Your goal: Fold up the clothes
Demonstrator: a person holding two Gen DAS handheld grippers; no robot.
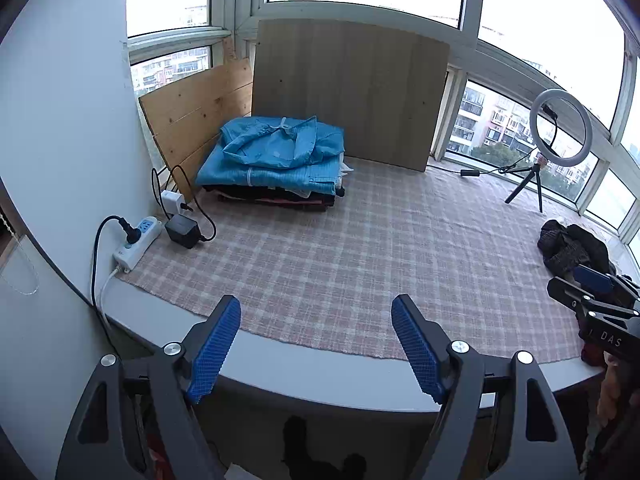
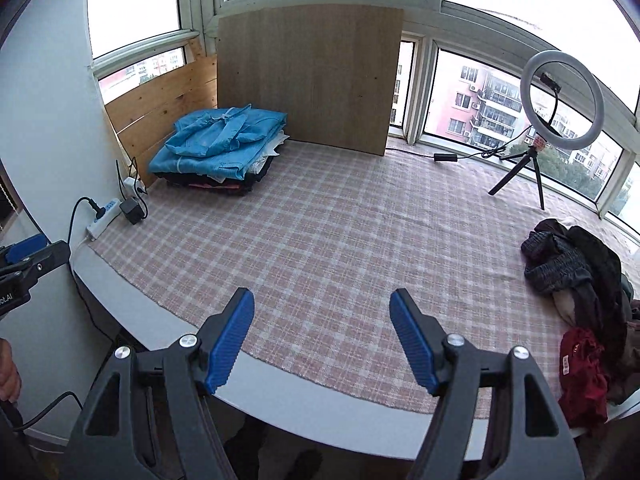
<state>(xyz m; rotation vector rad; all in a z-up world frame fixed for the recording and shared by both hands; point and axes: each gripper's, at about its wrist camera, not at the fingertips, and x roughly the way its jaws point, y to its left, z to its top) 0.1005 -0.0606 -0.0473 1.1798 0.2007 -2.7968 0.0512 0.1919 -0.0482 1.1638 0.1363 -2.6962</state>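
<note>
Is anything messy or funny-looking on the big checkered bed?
Yes. The heap of dark and red clothes at the right edge lies crumpled and unfolded, unlike the neat folded stack topped by a blue shirt in the far left corner. Both grippers, left and right, hang open and empty.

There were two grippers [image 1: 316, 344] [image 2: 322, 340], one stack [image 1: 276, 160] of folded clothes, one heap [image 2: 576, 280] of unfolded clothes, two boards [image 1: 348, 92], one ring light [image 1: 562, 128], one power strip [image 1: 136, 242] and one checked cloth [image 1: 360, 248].
</note>
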